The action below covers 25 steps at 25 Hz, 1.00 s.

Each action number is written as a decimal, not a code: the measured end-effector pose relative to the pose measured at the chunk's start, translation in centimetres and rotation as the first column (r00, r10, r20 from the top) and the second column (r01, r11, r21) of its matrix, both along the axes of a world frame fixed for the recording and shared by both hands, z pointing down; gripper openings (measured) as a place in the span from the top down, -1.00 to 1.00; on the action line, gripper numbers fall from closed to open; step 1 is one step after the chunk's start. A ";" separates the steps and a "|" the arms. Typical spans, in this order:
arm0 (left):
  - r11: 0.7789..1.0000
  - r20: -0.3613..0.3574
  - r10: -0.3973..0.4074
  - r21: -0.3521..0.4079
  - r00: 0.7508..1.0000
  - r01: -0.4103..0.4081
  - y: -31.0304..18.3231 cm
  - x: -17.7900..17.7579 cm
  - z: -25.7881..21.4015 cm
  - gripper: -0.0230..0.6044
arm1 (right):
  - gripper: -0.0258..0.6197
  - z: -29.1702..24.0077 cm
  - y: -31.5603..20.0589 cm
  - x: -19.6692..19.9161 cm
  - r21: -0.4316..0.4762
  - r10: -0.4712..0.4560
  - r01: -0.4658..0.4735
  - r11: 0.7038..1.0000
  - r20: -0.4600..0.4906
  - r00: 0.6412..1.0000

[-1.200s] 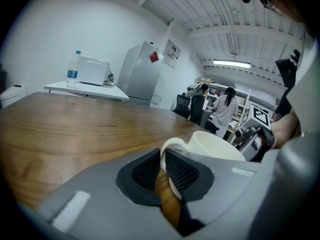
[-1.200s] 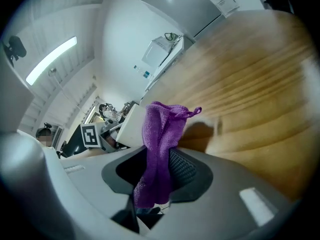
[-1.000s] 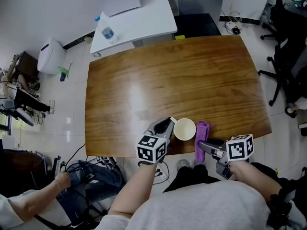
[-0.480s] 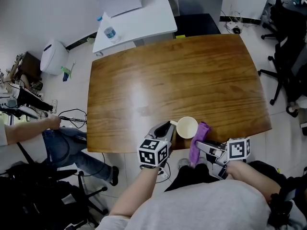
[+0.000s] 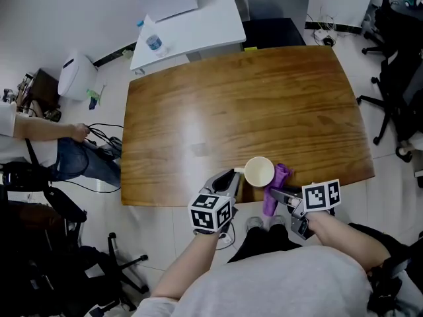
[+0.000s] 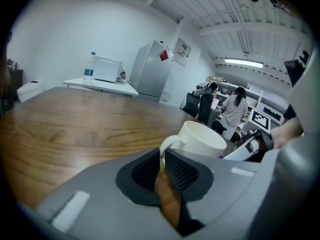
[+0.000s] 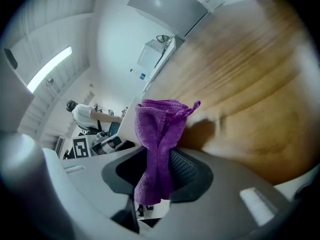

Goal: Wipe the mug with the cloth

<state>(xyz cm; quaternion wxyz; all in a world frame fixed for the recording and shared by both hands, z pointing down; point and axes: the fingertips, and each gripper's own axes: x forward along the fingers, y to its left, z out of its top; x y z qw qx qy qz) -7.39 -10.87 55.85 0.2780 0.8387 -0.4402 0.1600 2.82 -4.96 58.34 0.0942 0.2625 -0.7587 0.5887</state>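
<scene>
White mug (image 5: pixel 259 172) at the near edge of the wooden worktop (image 5: pixel 244 104), left gripper (image 5: pixel 231 178) fingers pinched on its handle, right gripper (image 5: pixel 275 195) fingers clamped on a purple cloth (image 5: pixel 281 174), cloth just right of the mug, its lower end hanging past the near edge.

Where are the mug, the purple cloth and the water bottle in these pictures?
mug (image 6: pixel 205 144): left gripper view, on its white side wall.
purple cloth (image 7: pixel 158 134): right gripper view, on the middle of the hanging fold.
water bottle (image 5: pixel 153 42): head view, on its clear body.
</scene>
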 end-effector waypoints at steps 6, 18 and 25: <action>1.000 -0.009 0.010 -0.014 1.000 -0.010 1.1 0.2 0.0 0.85 | 0.50 -0.4 -0.2 0.6 -0.015 0.036 -0.036 0.999 0.029 0.999; 0.959 0.013 0.263 0.108 0.965 -0.263 1.5 2.2 -0.9 0.54 | 0.50 -2.4 -1.0 2.2 0.028 0.087 -0.089 0.996 0.047 0.995; 0.940 0.058 0.328 0.082 0.943 -0.332 1.2 2.8 -1.0 0.65 | 0.50 -5.9 1.4 1.4 0.026 0.067 -0.072 0.997 0.138 0.988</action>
